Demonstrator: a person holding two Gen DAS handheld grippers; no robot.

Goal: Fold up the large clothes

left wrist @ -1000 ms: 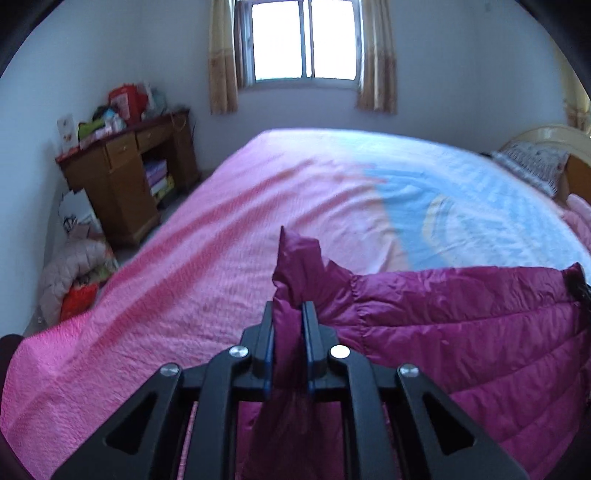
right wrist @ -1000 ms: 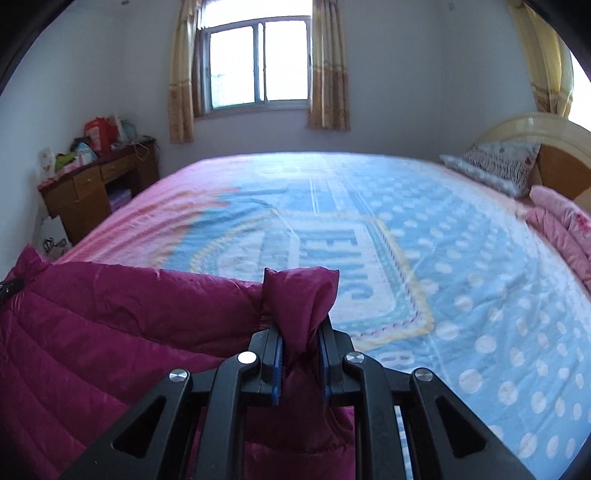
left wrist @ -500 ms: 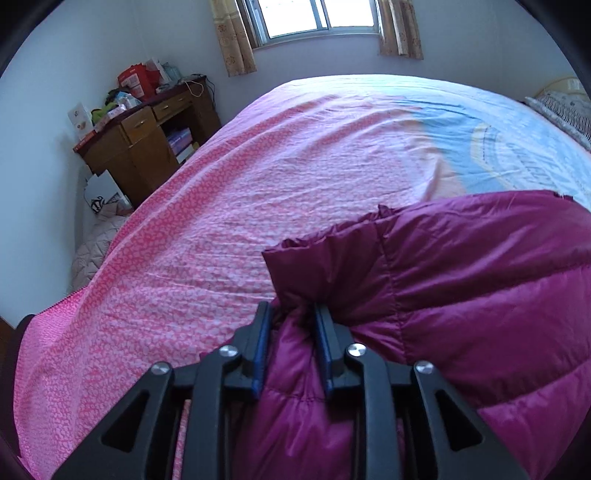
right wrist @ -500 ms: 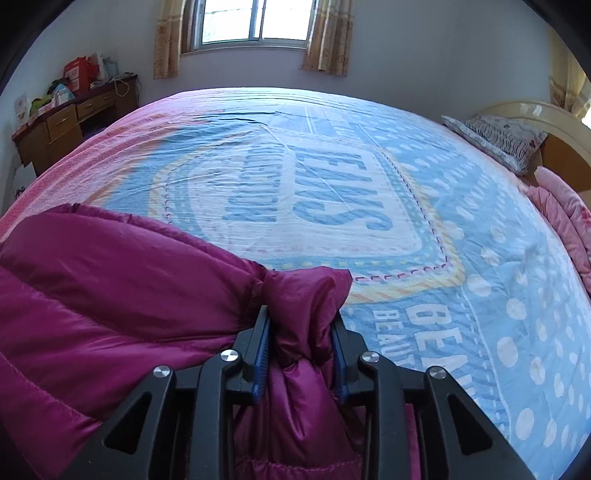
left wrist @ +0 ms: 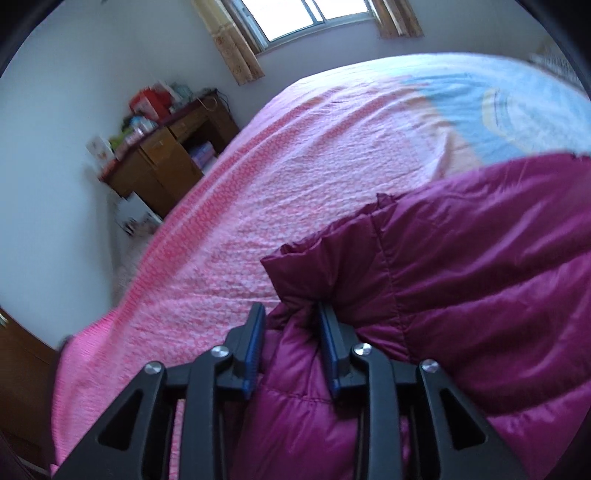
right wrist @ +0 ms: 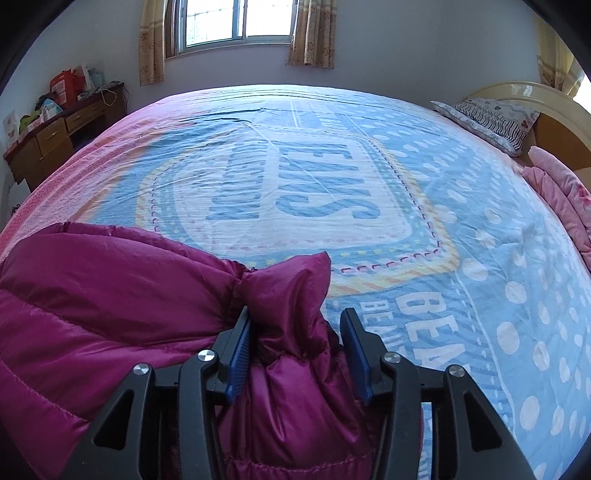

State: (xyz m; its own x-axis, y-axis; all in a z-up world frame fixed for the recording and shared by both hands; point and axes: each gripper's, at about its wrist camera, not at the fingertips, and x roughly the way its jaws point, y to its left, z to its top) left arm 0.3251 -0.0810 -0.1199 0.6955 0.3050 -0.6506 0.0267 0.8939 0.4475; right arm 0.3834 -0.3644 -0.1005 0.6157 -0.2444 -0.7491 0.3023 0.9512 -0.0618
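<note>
A magenta quilted down jacket [left wrist: 480, 280] lies on the bed, folded over on itself. It also shows in the right wrist view [right wrist: 110, 295]. My left gripper [left wrist: 291, 314] has its jaws parted, with the jacket's left corner loose between them. My right gripper [right wrist: 295, 321] is open wide, and the jacket's right corner [right wrist: 291, 280] stands between the fingers, touching only the left one.
The bed has a pink and blue printed sheet [right wrist: 332, 184]. A wooden desk [left wrist: 162, 162] with clutter stands by the left wall under a window [right wrist: 236, 22]. A pillow [right wrist: 491, 118] and headboard [right wrist: 517, 92] are at the right, with a pink blanket [right wrist: 561, 195].
Both grippers lowered the jacket's corners onto the bed and then opened. The jaws are wider apart than half a second ago, and the fabric has slackened.
</note>
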